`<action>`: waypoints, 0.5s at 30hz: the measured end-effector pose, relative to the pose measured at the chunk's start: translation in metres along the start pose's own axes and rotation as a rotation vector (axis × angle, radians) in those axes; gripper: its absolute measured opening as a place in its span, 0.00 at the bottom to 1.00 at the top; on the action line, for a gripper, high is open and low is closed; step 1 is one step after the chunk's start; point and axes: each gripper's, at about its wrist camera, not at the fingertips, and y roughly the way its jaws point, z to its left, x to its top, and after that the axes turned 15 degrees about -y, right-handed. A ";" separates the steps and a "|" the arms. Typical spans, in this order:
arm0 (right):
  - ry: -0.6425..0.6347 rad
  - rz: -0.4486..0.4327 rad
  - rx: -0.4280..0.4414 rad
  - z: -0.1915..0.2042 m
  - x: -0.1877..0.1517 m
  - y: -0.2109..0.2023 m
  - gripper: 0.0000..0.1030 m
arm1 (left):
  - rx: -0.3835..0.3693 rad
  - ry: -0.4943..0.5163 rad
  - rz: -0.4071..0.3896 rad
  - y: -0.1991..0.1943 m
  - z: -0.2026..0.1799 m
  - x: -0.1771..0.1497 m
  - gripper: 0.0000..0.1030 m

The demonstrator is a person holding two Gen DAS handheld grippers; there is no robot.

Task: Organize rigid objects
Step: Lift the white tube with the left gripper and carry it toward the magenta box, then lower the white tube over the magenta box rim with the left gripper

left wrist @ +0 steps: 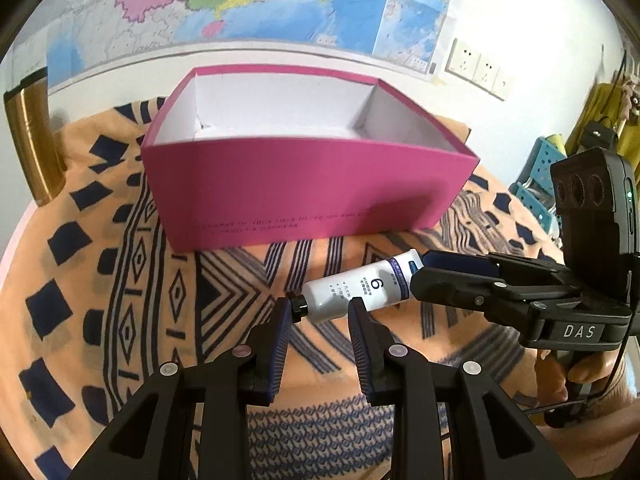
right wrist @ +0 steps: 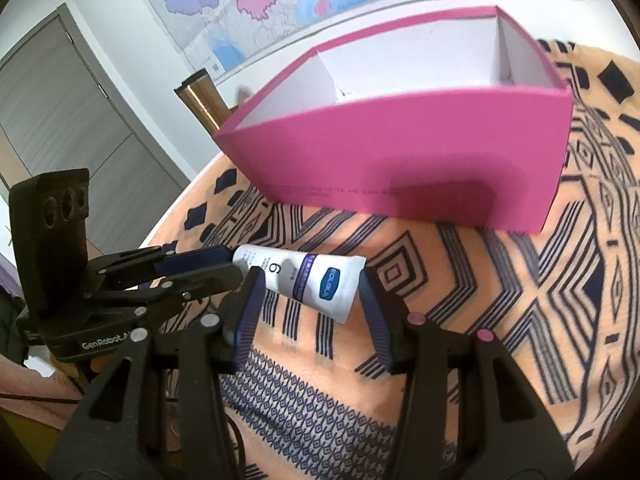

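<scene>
A paper map (left wrist: 240, 0) in flat pastel blocks covers the white wall behind the bench (right wrist: 170, 212), which is draped in a soft peach cloth (left wrist: 120, 280) printed with navy diamonds, stripes and chevrons.

At far left a smooth brass-coloured cylinder (left wrist: 34, 140) with a dark top stands at the cloth's edge. Next to it, in the middle of the cloth, sits a rectangular cardboard box (left wrist: 304, 184), matte magenta outside and plain white inside, open at the top, with a line of small print low on its near wall.

In front of the box a glossy white plastic tube (left wrist: 360, 288) with a black cap and a purple band lies crosswise, nearly level, held at both ends. The left gripper (left wrist: 320, 308) is closed on its capped end, ribbed blue pads against the neck. The right gripper (right wrist: 310, 280) clasps the flat crimped end; a hand (left wrist: 576, 372) wraps its handle.

At far right, square white sockets (left wrist: 476, 66) are set in the wall above a perforated blue crate (left wrist: 540, 168).
</scene>
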 end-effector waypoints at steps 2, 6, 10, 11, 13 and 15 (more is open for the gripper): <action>-0.008 -0.016 -0.008 0.000 0.004 -0.006 0.50 | -0.009 0.001 -0.008 -0.001 -0.003 0.003 0.27; -0.022 -0.041 -0.026 -0.002 0.010 -0.017 0.50 | -0.023 0.010 -0.024 -0.003 -0.010 0.009 0.27; -0.028 -0.059 -0.049 -0.004 0.014 -0.024 0.50 | -0.037 0.029 -0.042 -0.007 -0.018 0.015 0.27; -0.028 -0.062 -0.051 -0.005 0.014 -0.026 0.50 | -0.041 0.033 -0.046 -0.007 -0.020 0.017 0.27; -0.028 -0.071 -0.061 -0.007 0.016 -0.030 0.50 | -0.045 0.037 -0.050 -0.007 -0.023 0.019 0.27; -0.027 -0.078 -0.067 -0.007 0.017 -0.033 0.50 | -0.047 0.043 -0.055 -0.008 -0.026 0.022 0.27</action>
